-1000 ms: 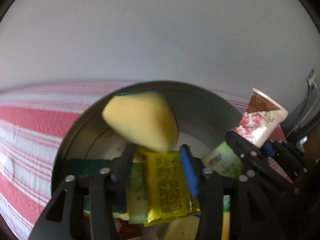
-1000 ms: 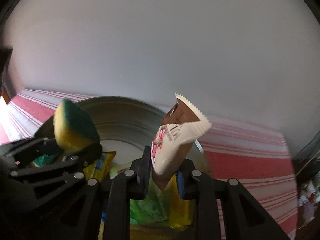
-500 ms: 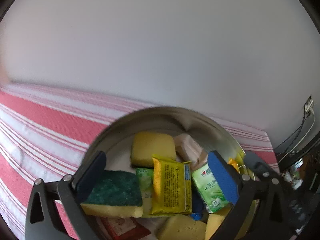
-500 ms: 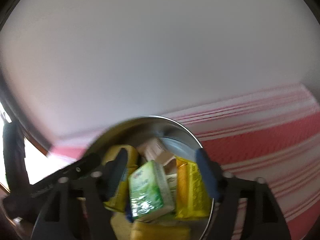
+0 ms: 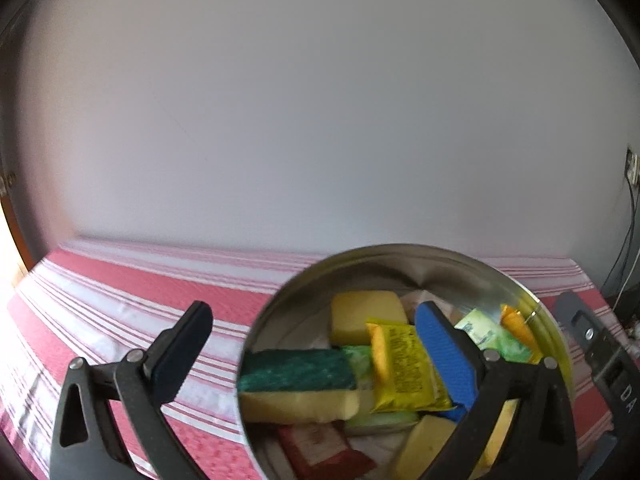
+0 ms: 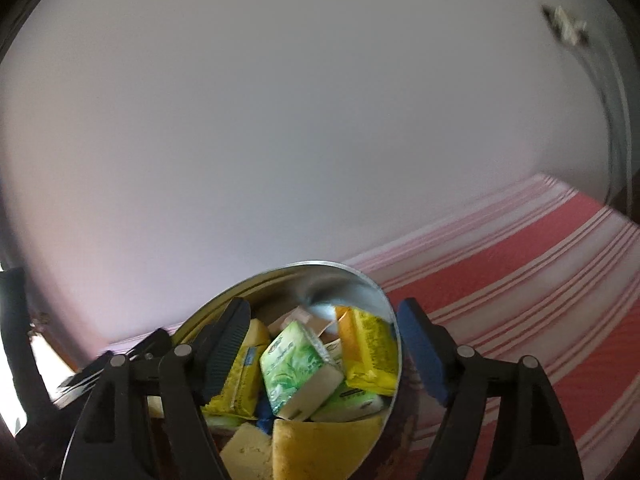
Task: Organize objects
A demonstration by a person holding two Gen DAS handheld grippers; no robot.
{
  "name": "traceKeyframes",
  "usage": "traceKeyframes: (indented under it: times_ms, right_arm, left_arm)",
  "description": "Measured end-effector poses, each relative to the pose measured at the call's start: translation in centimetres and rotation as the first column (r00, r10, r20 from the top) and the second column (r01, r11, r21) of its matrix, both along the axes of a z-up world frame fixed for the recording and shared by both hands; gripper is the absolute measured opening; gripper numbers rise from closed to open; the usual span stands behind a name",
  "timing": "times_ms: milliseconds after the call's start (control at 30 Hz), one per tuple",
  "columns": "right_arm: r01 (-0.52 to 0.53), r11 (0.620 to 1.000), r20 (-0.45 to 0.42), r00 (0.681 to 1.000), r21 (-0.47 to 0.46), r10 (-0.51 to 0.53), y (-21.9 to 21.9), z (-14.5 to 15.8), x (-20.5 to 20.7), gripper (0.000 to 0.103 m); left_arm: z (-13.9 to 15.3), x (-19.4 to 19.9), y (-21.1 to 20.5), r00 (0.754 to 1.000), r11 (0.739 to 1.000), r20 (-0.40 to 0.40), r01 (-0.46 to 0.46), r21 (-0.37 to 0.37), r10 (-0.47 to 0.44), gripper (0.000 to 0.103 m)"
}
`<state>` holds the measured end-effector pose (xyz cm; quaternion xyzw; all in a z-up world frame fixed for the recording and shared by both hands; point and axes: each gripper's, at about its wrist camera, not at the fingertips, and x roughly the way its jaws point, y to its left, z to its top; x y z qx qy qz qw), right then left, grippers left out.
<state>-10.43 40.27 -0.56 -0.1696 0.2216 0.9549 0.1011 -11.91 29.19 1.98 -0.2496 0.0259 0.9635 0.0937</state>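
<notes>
**Both grippers empty over a full bowl**

Striped red-and-white cloth (image 5: 132,300) runs back to a plain pale wall as we look along the left gripper (image 5: 316,352). Its jaws are spread wide and hold nothing; the blue pad (image 5: 446,356) hangs over the metal bowl (image 5: 400,250), the dark one over the cloth. Inside the bowl we see a green-topped sponge (image 5: 298,384) by the near wall, a yellow sponge (image 5: 366,314) behind it, a yellow packet (image 5: 404,368) between them, a green tissue pack (image 5: 490,336) and a red wrapper (image 5: 320,446) low down.

Over to the right wrist view: right gripper (image 6: 322,350) also splayed and empty, straddling the bowl's rim. The green tissue pack (image 6: 296,364) sits tilted on top, yellow packets on either side.

We judge the drop-off finished. No loose object shows on the cloth, so next we need to pull back and scan for anything left.
</notes>
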Motion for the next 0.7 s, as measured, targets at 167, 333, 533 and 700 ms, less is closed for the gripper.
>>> traceKeyframes:
  times_ms: [167,333,533,700]
  right_arm:
    - [0.064,0.989,-0.021,0.998,0.132,-0.062,-2.3,-0.1,0.8,0.082]
    - [0.125,0.965,-0.070,0.991,0.229,-0.112,-4.1,1.1,1.4,0.082]
    - [0.142,0.951,-0.091,0.988,0.273,-0.121,-5.3,0.9,2.8,0.087]
    - [0.144,0.941,-0.098,0.988,0.307,-0.119,-7.4,1.3,4.2,0.087]
  left_arm:
    - [-1.3,0.5,-0.4,0.999,1.000,-0.042,0.000,-0.008,-0.001,0.103]
    - [-1.9,1.5,-1.7,0.996,1.000,-0.084,0.002,0.017,-0.001,0.103]
    - [-1.8,1.9,-2.4,0.993,1.000,-0.115,0.014,0.020,-0.012,0.103]
    - [-1.6,2.7,-3.2,0.992,0.999,-0.122,0.024,0.034,-0.019,0.103]
